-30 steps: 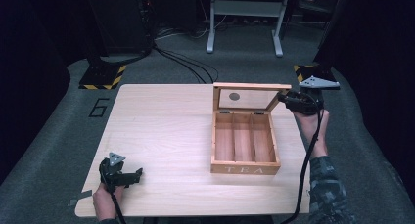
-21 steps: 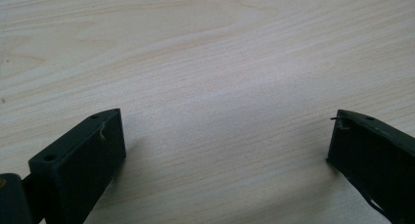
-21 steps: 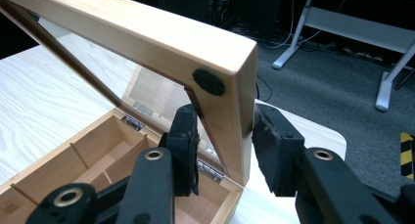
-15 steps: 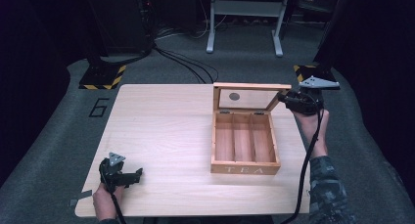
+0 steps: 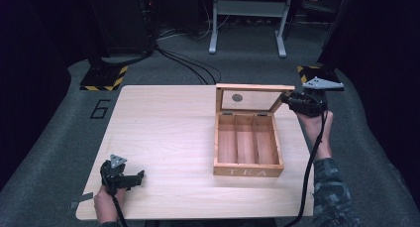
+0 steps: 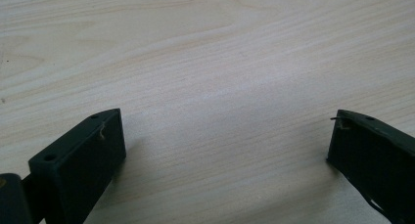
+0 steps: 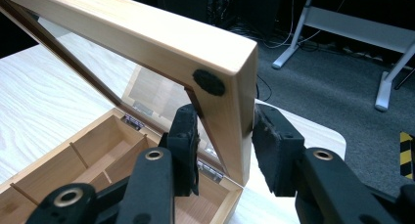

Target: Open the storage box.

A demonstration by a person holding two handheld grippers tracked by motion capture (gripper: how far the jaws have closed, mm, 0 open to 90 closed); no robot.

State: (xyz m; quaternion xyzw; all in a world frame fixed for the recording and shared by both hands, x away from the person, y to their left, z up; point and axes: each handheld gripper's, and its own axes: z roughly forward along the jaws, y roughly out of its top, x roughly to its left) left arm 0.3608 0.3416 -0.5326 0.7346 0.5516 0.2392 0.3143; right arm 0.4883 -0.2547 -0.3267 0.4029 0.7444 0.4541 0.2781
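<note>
At the near left corner of the wooden table (image 5: 163, 133), the person's left hand (image 5: 106, 204) holds the left gripper (image 5: 130, 178) low over the bare tabletop, well apart from the box. The left gripper view shows its two black jaws spread wide with only wood grain between them, so it is open and holds nothing.

Right of the table's middle sits a wooden tea box (image 5: 247, 147) with "TEA" on its near wall and three long compartments inside. Its glass-paned lid (image 5: 250, 98) stands raised at the far side, hinged along the back.

At the far right, the right hand (image 5: 317, 128) holds the right gripper (image 5: 286, 100) at the lid's upper right corner. In the right gripper view, the padded jaws sit on either side of the lid's wooden frame (image 7: 230, 111), pinching it near a small dark round pad (image 7: 209, 82) on the corner.
</note>
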